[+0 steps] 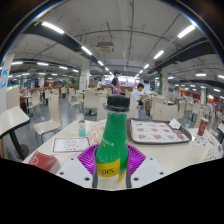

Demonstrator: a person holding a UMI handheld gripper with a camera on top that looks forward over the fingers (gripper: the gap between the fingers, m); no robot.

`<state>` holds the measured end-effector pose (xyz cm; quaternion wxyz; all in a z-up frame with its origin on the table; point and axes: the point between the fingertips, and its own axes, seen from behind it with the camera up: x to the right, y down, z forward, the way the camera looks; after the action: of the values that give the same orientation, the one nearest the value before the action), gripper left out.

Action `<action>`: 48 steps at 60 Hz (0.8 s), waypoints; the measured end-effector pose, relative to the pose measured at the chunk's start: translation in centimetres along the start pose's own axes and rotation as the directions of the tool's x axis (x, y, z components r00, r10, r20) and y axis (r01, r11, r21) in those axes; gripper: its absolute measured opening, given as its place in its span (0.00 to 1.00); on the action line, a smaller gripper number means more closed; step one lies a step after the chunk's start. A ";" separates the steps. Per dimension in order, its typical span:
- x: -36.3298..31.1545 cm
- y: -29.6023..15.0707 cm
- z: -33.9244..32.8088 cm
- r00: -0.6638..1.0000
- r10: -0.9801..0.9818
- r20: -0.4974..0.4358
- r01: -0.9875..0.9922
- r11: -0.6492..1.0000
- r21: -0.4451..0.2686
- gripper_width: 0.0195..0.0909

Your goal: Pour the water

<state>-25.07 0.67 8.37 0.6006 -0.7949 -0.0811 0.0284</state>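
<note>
Although the claw (pixel 113 172) rides at the bottom of the gripper view, its fingers are mostly lost in darkness, and only the purple pads (pixel 88 157) show as curved bands at either side of the green bottle (pixel 112 140). Whether both pads truly press on the bottle cannot be told; they sit close about its lower body. The bottle's base is cut off from sight below the yellow label (pixel 108 168), whose print is too small to read.

With its long axis upright, the bottle points its dark cap (pixel 118 102) toward 12 o'clock, leaning very slightly toward 1 o'clock. It stands between the pads, in front of a white desk (pixel 180 155).

At about 2 o'clock from the bottle a tray (pixel 158 131) with a patterned sheet lies on the desk. At 9 o'clock lies a flat white card (pixel 70 145), and at 8 o'clock a red object (pixel 43 160), partly hidden. Beyond, rows of chairs and tables (pixel 60 105) fill a hall under long ceiling lights (pixel 52 27); a person (pixel 116 87) shows far off, just above the cap.
</note>
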 end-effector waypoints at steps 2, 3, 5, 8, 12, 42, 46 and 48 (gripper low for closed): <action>-0.1 -0.1 -0.4 0.999 0.037 0.024 -0.037 0.999 -0.024 0.25; -0.3 -0.3 -0.6 0.997 0.064 0.044 -0.062 0.998 -0.031 0.25; -0.5 -1.3 -1.1 0.989 0.124 0.079 -0.121 0.992 -0.037 0.25; 1.1 -3.1 -2.0 0.973 0.214 0.088 -0.212 0.977 -0.027 0.25; 3.4 -6.9 -3.8 0.915 0.384 0.124 -0.386 0.922 -0.007 0.25; 30.0 -7.5 -8.8 -0.485 0.828 0.280 -0.874 -0.447 -0.192 0.25; 31.4 -6.7 -9.3 -0.599 0.746 0.292 -0.801 -0.555 -0.226 0.24; 31.7 -6.6 -10.2 -0.635 0.716 0.289 -0.772 -0.588 -0.239 0.24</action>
<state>7.02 -2.14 19.16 0.2772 -0.3518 0.5700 0.6888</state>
